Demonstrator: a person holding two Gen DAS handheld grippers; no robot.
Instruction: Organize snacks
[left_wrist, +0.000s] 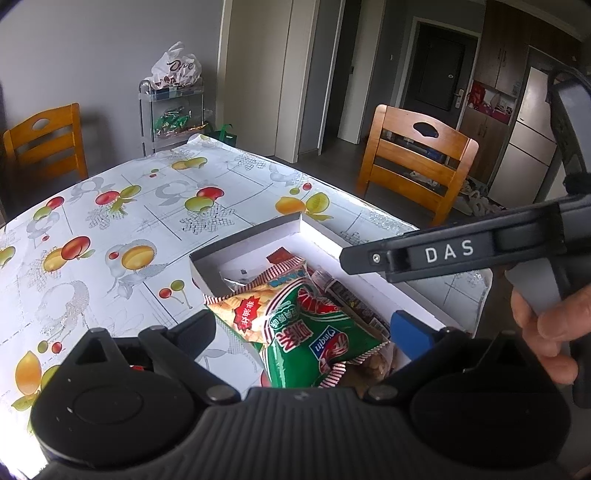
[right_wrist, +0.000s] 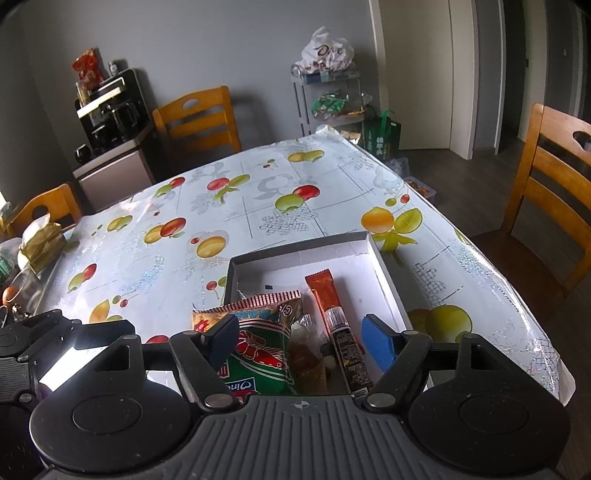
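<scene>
A shallow white box (right_wrist: 388, 280) lies on the fruit-patterned tablecloth (right_wrist: 258, 221). In it are a green prawn-cracker bag (right_wrist: 262, 350), a long orange-and-black stick snack (right_wrist: 340, 332) and a small clear pack between them. My right gripper (right_wrist: 301, 341) hovers open over the box's near end, with its fingers on either side of these snacks and not pressing them. In the left wrist view, my left gripper (left_wrist: 303, 330) is also open, wide, above the green bag (left_wrist: 306, 328) in the white box (left_wrist: 325, 229). The right gripper's body (left_wrist: 461, 254) crosses from the right, held by a hand (left_wrist: 546, 332).
Wooden chairs (right_wrist: 199, 122) (right_wrist: 554, 192) stand around the table. A wire cart (right_wrist: 328, 99) with bagged snacks is behind the far corner, and a coffee machine (right_wrist: 107, 110) sits on a low cabinet. Packets and clutter (right_wrist: 37, 240) lie at the table's left edge. The table edge (right_wrist: 517, 288) runs close on the right.
</scene>
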